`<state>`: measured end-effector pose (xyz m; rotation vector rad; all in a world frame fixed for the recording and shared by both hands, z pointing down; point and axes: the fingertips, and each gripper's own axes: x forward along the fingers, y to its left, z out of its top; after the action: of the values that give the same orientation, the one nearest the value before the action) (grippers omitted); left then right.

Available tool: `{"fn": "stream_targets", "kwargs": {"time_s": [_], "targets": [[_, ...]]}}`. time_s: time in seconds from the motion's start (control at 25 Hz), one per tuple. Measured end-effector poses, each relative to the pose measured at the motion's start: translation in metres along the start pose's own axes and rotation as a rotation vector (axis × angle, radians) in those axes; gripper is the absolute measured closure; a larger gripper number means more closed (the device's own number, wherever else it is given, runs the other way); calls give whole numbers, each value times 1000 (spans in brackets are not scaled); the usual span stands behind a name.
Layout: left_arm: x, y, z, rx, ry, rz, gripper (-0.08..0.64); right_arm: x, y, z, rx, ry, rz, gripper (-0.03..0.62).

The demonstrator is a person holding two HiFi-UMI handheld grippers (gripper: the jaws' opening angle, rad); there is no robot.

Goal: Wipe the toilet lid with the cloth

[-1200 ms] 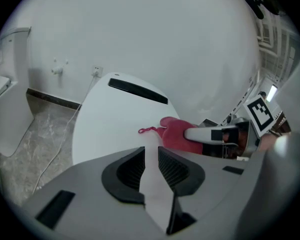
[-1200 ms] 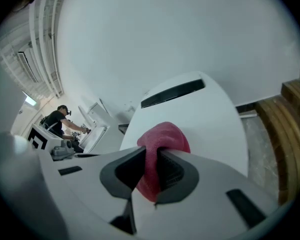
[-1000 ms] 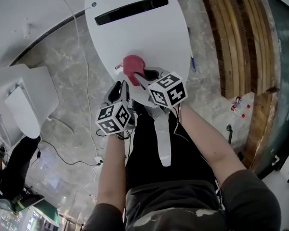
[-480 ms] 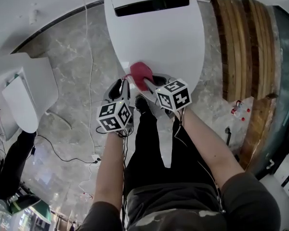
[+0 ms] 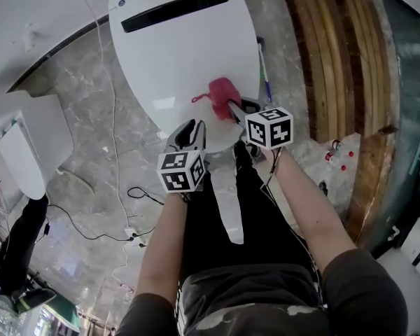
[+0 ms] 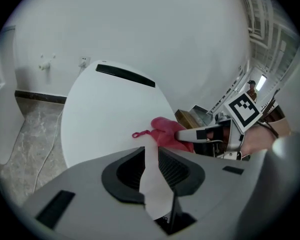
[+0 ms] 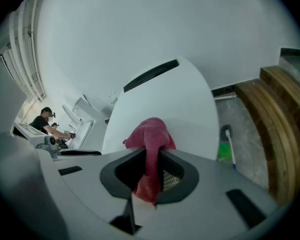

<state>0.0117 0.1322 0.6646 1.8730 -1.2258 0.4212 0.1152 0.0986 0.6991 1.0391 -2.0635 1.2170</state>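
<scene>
Jaws of the right tool (image 7: 151,158) are pinched on a strip of the red cloth (image 7: 150,133), and the rest of it is bunched just ahead of them on the toilet lid (image 7: 182,96). The left tool (image 6: 151,154) has its jaws a little apart with nothing between them; through the gap we see only white lid. From the head view we place the cloth (image 5: 222,89) on the lid's near right part, close to the edge, with the left tool (image 5: 192,126) over the near rim beside it. The left gripper view alone shows us the right tool (image 6: 185,134) from the side, clamped on the cloth. Only the right gripper view shows a green-headed brush (image 7: 223,151) clearly, on the floor (image 7: 250,134). The lid's long axis runs away from us, rounded end near, dark slot (image 5: 171,11) at the far wall end. Wooden steps (image 5: 336,54) lie to the right.
</scene>
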Motion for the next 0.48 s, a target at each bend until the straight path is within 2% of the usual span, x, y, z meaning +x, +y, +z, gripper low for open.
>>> {"fn": "stream_targets", "kwargs": {"time_s": [0.28, 0.48], "targets": [[33, -75, -22, 29, 29, -40, 468, -48, -78, -11, 60, -13, -59, 543], [37, -100, -34, -3, 27, -25, 468, -66, -90, -13, 38, -19, -26, 543]]}}
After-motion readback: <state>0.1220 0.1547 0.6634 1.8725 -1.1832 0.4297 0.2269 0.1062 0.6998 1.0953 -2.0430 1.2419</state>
